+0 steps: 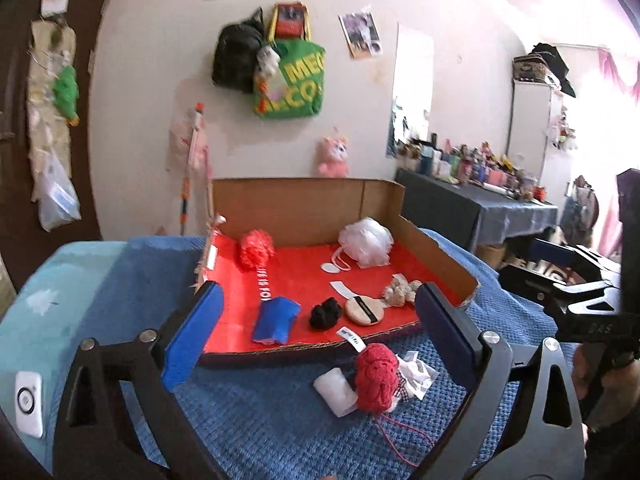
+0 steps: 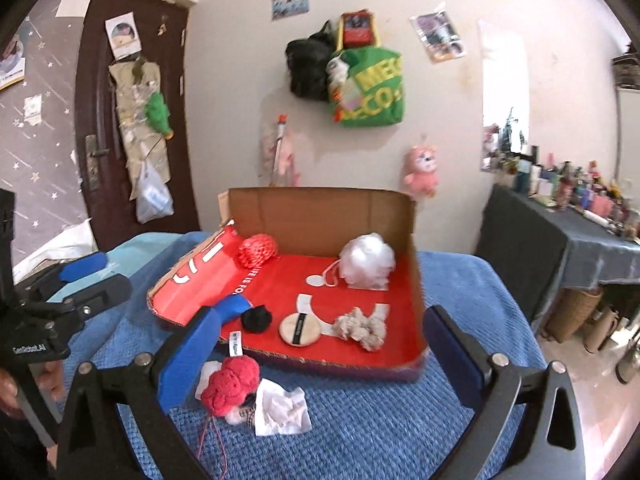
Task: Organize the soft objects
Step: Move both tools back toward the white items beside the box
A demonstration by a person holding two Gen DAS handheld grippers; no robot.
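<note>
On the blue cover, near edge: a red knit ball (image 1: 377,376) lies just outside the box, touching a white roll (image 1: 335,392) on its left and crumpled paper (image 1: 416,372) on its right; a red cord trails toward the viewer.
Left gripper (image 1: 320,320): held wide apart, gripping nothing, hovering above and short of the ball.
Right gripper (image 2: 320,344): also spread wide and empty, with the ball low between its pads.
Risk, cord: a grab on the ball could drag the trailing cord, which may snag on the textured cover.
Risk, neighbours: a wide closing grip would likely catch the paper or roll too, since they touch the ball.
Risk, box lip: a low carry could bump the near edge and shift the box.
Box (image 1: 304,208): shallow cardboard, red floor, open at the near side.
Box, far: red mesh pouf (image 1: 256,250) left, white pouf (image 1: 366,240) right.
Box, near: blue cloth (image 1: 276,320), black scrunchie (image 1: 324,313), round puff (image 1: 365,309), beige scrunchie (image 1: 400,292), left to right.
</note>
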